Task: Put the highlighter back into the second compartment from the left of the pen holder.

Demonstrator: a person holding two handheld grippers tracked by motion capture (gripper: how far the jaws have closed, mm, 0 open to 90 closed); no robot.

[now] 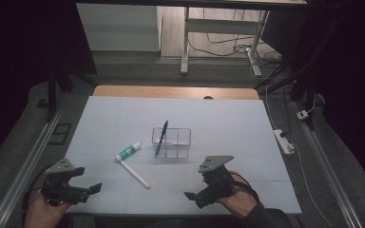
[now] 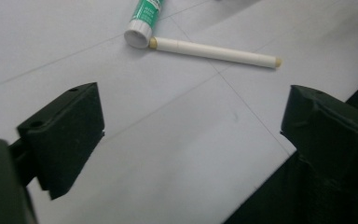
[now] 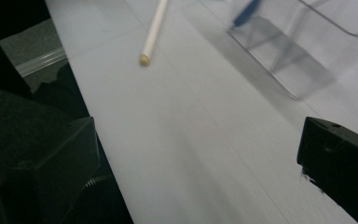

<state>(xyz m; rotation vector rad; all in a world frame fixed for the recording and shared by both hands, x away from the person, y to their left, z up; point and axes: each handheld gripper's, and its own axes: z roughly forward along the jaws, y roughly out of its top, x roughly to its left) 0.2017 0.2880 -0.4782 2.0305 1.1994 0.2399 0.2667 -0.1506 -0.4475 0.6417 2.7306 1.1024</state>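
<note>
A clear plastic organiser box [image 1: 177,142] stands mid-table with a blue pen [image 1: 161,137] leaning upright in it. A green-and-white glue stick [image 1: 128,151] lies to its left, and a white stick-shaped pen [image 1: 134,174] lies just in front of that. My left gripper [image 1: 88,179] hovers at the front left, pointing right. In the left gripper view its jaws [image 2: 193,116] stand wide open and empty, with the glue stick [image 2: 144,21] and white pen [image 2: 214,51] beyond. My right gripper [image 1: 197,186] is at the front right, open and empty [image 3: 198,154].
A white sheet [image 1: 247,128] covers the wooden table. The right gripper view shows the table's near edge, the white pen's tip [image 3: 144,58] and the blurred box [image 3: 284,60]. A power strip [image 1: 283,141] and cables lie on the floor at the right.
</note>
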